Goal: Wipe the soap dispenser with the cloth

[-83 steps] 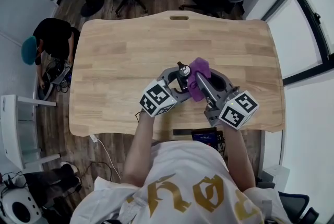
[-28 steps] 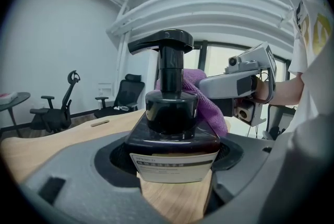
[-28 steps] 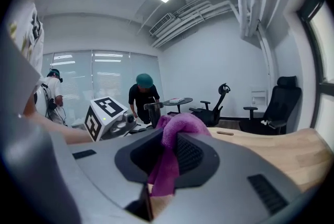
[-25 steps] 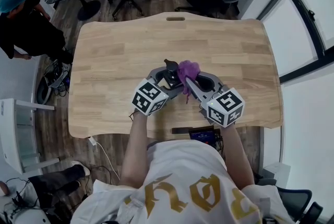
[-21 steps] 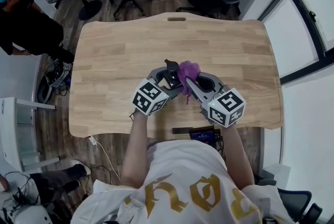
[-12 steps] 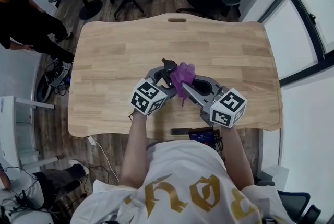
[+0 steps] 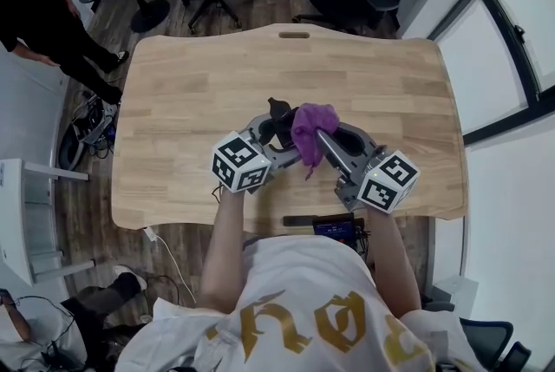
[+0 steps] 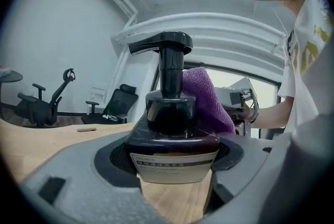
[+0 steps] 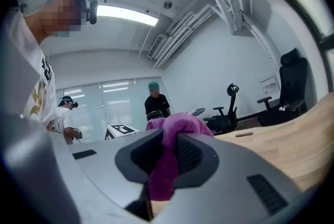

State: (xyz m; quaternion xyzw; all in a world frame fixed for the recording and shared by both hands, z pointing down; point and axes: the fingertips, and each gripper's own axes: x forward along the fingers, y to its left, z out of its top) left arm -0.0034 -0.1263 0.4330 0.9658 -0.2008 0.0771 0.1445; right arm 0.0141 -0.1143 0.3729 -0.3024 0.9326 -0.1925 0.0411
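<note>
soap dispenser (image 8: 172, 129) in my left gripper (image 7: 275, 129) | cloth (image 7: 310, 126) in my right gripper (image 9: 163, 156), against dispenser's right | table (image 7: 191, 93) beneath

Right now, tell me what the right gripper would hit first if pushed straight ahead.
Probably the soap dispenser: the cloth in the right gripper lies against it, though depth is unclear.

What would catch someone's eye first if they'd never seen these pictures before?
The bright purple cloth stands out first, pinched in the right tongs and bunched up against the pump of the soap dispenser. That dark bottle with its pale label is clamped in the left tongs, over the near part of the wooden table. The black-and-white marker cubes on both grippers also draw the eye in the head view.
</note>
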